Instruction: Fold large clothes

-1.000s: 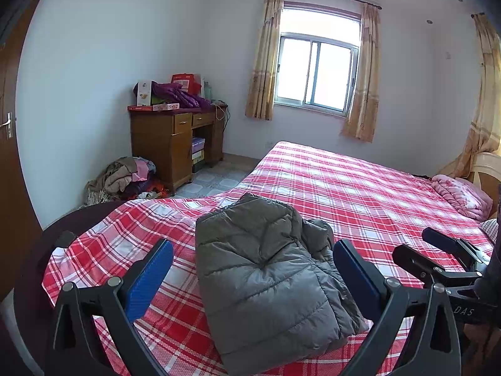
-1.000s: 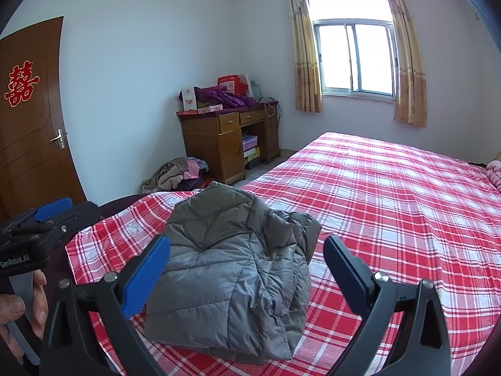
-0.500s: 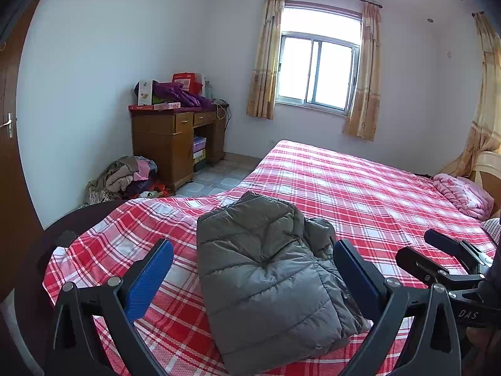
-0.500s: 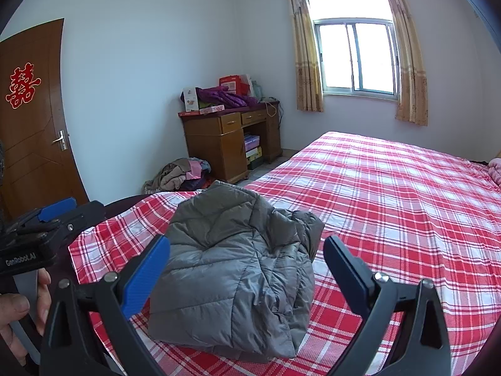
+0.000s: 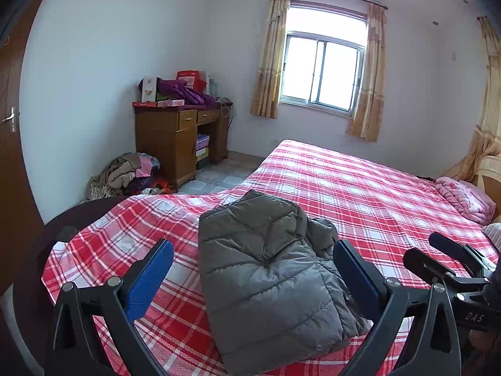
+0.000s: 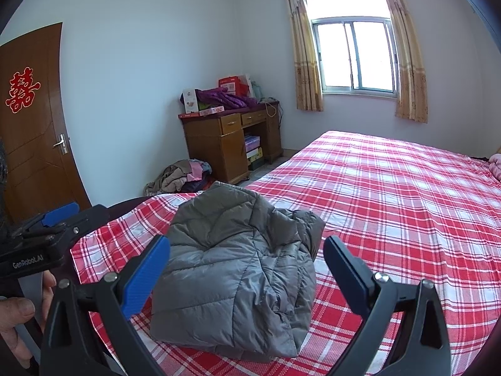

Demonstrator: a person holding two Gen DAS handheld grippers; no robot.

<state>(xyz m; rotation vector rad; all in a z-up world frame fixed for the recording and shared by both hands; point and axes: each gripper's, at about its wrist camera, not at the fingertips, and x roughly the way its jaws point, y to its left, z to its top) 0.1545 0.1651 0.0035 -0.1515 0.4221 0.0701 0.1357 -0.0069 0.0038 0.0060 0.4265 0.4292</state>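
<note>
Grey padded jacket (image 5: pixel 269 269) lies folded into a compact bundle near the foot of the bed (image 5: pixel 360 188); folding appears essentially complete. Left tongs (image 5: pixel 253 277) and right tongs (image 6: pixel 247 274): both spread apart, empty, raised clear of it

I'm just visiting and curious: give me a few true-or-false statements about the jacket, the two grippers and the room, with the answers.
1. The grey jacket lies folded on the red plaid bed. True.
2. The left gripper is clamped on the jacket. False: it is open, holding nothing.
3. The right gripper is open. True.
4. The clothes pile sits on the wooden desk. False: it lies on the floor beside the desk.
5. The curtains cover the window. False: they hang at its sides.
</note>
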